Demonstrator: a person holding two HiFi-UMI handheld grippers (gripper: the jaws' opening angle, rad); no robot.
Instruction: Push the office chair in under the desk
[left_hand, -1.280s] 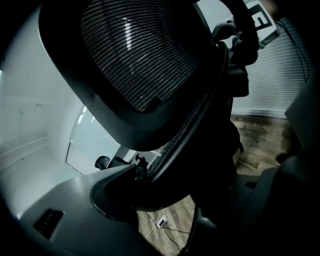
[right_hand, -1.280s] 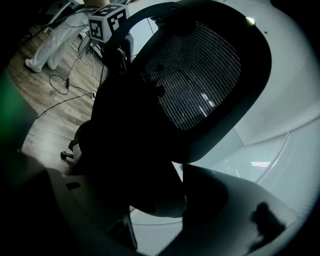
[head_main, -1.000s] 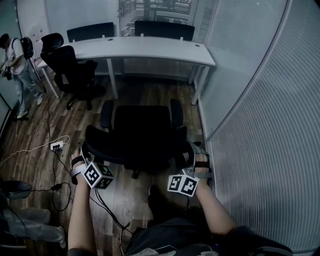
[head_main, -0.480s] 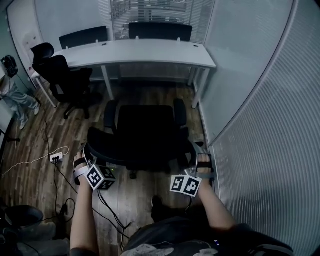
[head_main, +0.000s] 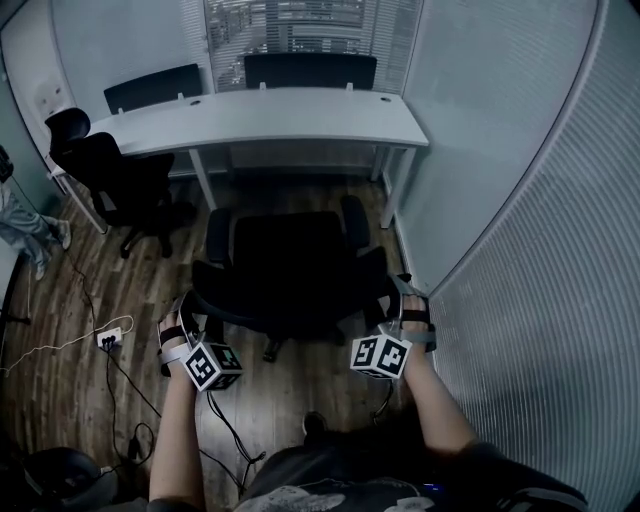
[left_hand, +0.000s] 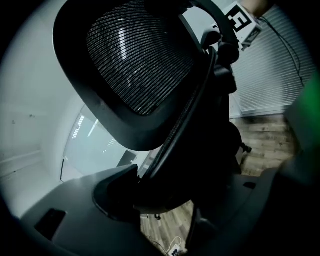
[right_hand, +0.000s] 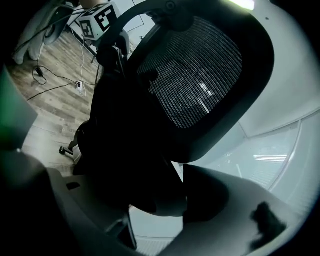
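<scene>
The black office chair (head_main: 290, 265) stands on the wood floor just short of the white desk (head_main: 260, 115), its seat facing the desk and its backrest toward me. My left gripper (head_main: 195, 305) is at the backrest's left edge and my right gripper (head_main: 395, 295) is at its right edge. In the left gripper view the mesh backrest (left_hand: 140, 65) fills the frame. Its rim runs down between the wide jaws of the left gripper (left_hand: 195, 200), which are closing. In the right gripper view the backrest rim (right_hand: 200, 80) runs between the jaws of the right gripper (right_hand: 140, 200). Whether the pads press on it does not show.
A second black chair (head_main: 110, 175) stands at the desk's left end, and two more chair backs (head_main: 310, 70) show behind the desk. A ribbed glass wall (head_main: 520, 250) runs close along the right. A power strip (head_main: 108, 338) and cables lie on the floor at left. A person's legs (head_main: 20, 220) show at the left edge.
Both grippers have stayed at the backrest's edges. The head view has shifted, and the person at left has slid almost out of frame. The chair looks slightly nearer the desk.
</scene>
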